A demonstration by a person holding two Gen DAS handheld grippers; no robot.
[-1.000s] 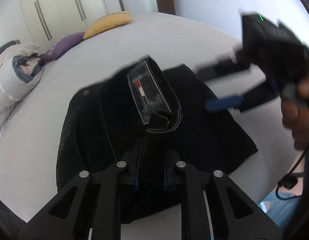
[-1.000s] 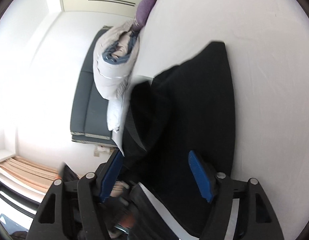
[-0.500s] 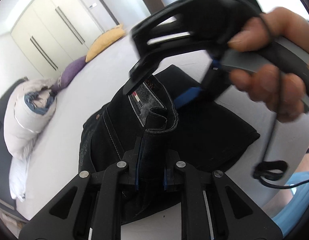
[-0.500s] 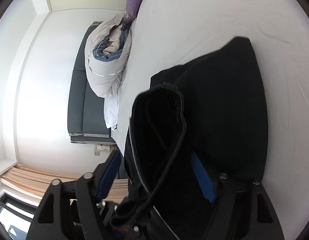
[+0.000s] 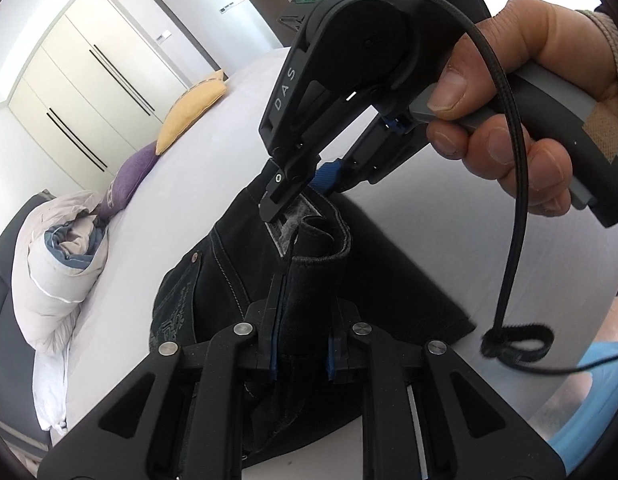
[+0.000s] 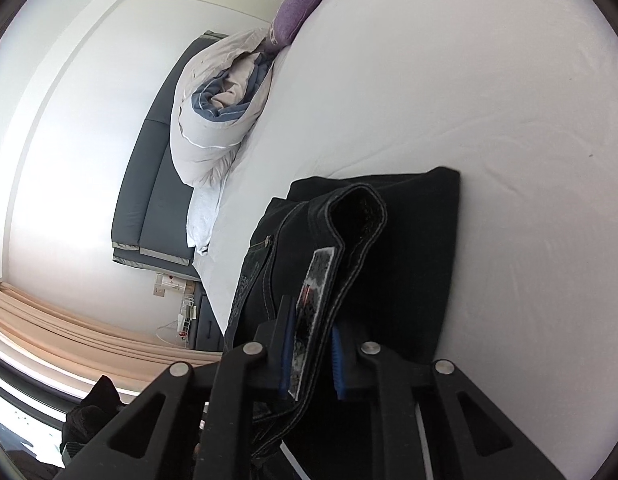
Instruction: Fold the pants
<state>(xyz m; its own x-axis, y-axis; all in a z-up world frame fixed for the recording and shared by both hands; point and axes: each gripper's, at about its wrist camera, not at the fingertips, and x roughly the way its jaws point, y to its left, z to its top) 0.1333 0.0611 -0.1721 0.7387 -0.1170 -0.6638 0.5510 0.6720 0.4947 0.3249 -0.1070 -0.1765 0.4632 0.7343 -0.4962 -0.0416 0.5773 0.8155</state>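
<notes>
- A wide bed (image 6: 449, 80) under a smooth white sheet, brightly lit
- Yellow cushion (image 5: 191, 112) and purple cushion (image 5: 127, 176) near its head; a rolled white-and-blue duvet (image 5: 55, 264) beside them
- Dark grey headboard (image 6: 157, 184) against a white wall
- Cream wardrobe (image 5: 81, 80) with long dark handles; a dark-framed door (image 5: 245, 4) beyond

One pair of black pants (image 5: 237, 300) on the bed (image 5: 213, 184), and two grippers in play, the left gripper (image 5: 300, 354) and the right gripper (image 5: 299, 192). Two cushions at the far edge, one yellow cushion (image 5: 191, 112), one purple cushion (image 5: 129, 178), plus one rolled duvet (image 5: 57, 264).
</notes>
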